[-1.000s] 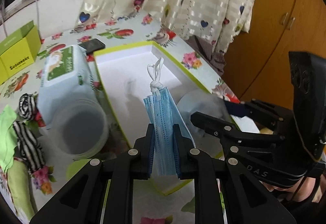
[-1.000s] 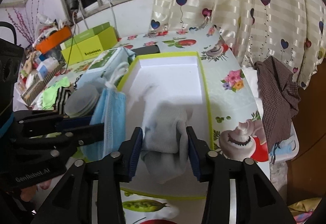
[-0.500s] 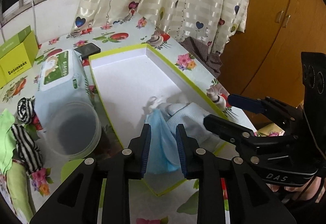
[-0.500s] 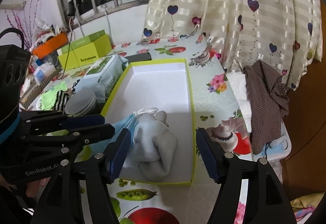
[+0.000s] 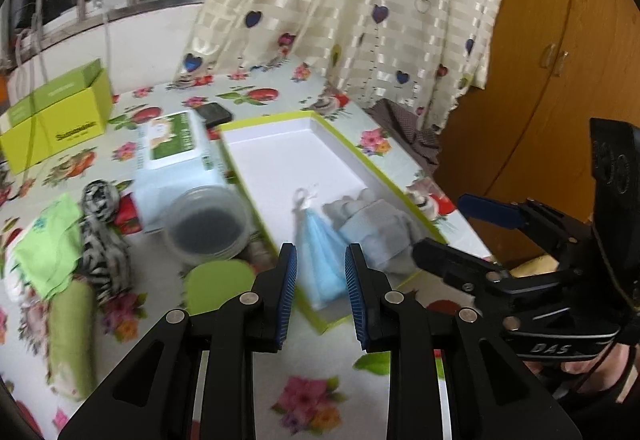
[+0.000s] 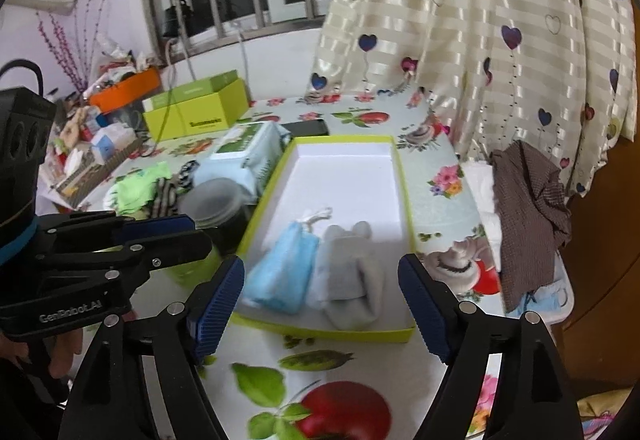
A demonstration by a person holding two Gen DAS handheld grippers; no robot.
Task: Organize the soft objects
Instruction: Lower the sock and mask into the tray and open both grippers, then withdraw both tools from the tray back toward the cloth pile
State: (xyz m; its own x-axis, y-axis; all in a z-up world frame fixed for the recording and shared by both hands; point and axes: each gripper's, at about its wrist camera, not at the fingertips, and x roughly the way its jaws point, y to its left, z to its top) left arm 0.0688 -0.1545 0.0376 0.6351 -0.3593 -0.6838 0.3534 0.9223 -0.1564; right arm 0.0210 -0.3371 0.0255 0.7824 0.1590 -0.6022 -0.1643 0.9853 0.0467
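Table: one (image 6: 436,168), covered by a cloth printed with flowers and fruit.
Tray: one shallow white tray with a lime-green rim (image 6: 404,176), lying on the table.
Wipes pack: one (image 5: 176,156), just left of the tray.
Plastic tub: one clear round tub (image 5: 206,226), touching the near end of the wipes pack.
Sock: one pale grey sock (image 6: 352,276), bunched in the tray's near end.
Face mask: one folded blue face mask (image 6: 282,270), lying in the tray and touching the sock's left side.
Left tool (image 5: 320,280): tilted down above the tray's near edge, jaws part-way apart, nothing between them; the mask lies below.
Right tool (image 6: 322,304): tilted down over the same end, jaws spread wide after just opening, gripping nothing; the sock lies free beneath.
Hands: one partly visible behind each tool.
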